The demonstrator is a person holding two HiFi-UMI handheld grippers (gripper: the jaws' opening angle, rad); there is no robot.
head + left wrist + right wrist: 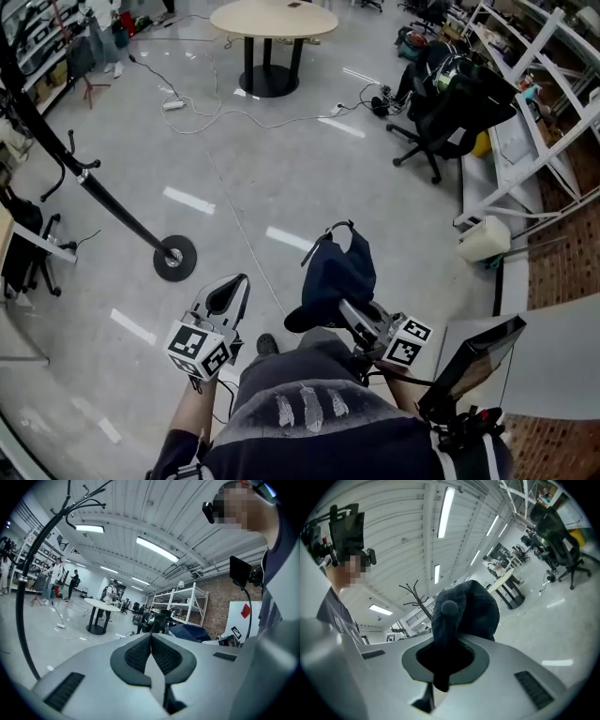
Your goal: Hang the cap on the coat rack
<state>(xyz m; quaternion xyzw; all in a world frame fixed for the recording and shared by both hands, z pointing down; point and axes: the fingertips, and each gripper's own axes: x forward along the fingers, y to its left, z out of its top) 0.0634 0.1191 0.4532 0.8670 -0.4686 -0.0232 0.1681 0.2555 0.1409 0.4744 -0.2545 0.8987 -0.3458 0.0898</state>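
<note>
Underfoot, a glossy grey workshop floor (281,187) spreads out, a black metal coat rack (175,258) standing at left. Clamped in the right gripper (349,311), the dark navy fabric cap (336,277) hangs mid-air, well apart from the rack; the left gripper (228,292) is pinched together, empty

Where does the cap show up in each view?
Head view: cap, lower centre.
Left gripper view: cap, the dark blue shape right of centre, beyond the jaws.
Right gripper view: cap, centre, clamped between the jaws.
Shared landmark: the coat rack, in all three.
</note>
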